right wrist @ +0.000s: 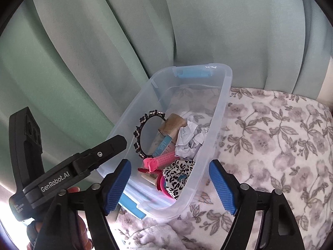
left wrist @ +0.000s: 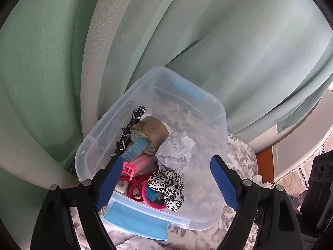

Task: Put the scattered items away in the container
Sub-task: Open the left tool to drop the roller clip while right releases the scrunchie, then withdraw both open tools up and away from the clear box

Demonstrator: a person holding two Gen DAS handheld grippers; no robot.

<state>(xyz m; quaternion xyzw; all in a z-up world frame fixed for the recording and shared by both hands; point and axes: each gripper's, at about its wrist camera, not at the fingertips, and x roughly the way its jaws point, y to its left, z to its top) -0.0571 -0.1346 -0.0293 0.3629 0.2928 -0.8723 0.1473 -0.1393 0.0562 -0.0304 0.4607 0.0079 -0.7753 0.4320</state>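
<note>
A clear plastic container (left wrist: 208, 112) (right wrist: 218, 112) with blue latches sits on a floral blanket. Inside lie a brown tape roll (left wrist: 154, 131) (right wrist: 173, 123), crumpled white paper (left wrist: 177, 150) (right wrist: 189, 139), a black flower headband (left wrist: 127, 129) (right wrist: 139, 133), a pink hair clip (left wrist: 135, 165) (right wrist: 160, 159), a leopard-print scrunchie (left wrist: 168, 184) (right wrist: 179, 175), a blue packet (left wrist: 135, 148) and a red clip (left wrist: 135, 187). My left gripper (left wrist: 166, 185) is open and empty above the container's near end. My right gripper (right wrist: 169, 184) is open and empty, straddling the container's near right corner.
Green curtains (left wrist: 62, 62) (right wrist: 104, 41) hang right behind the container. The floral blanket (right wrist: 281, 145) spreads to the right. The left gripper's black body (right wrist: 62, 173) stands at the left of the right wrist view. A black device (left wrist: 320, 166) and a wooden edge lie at the far right.
</note>
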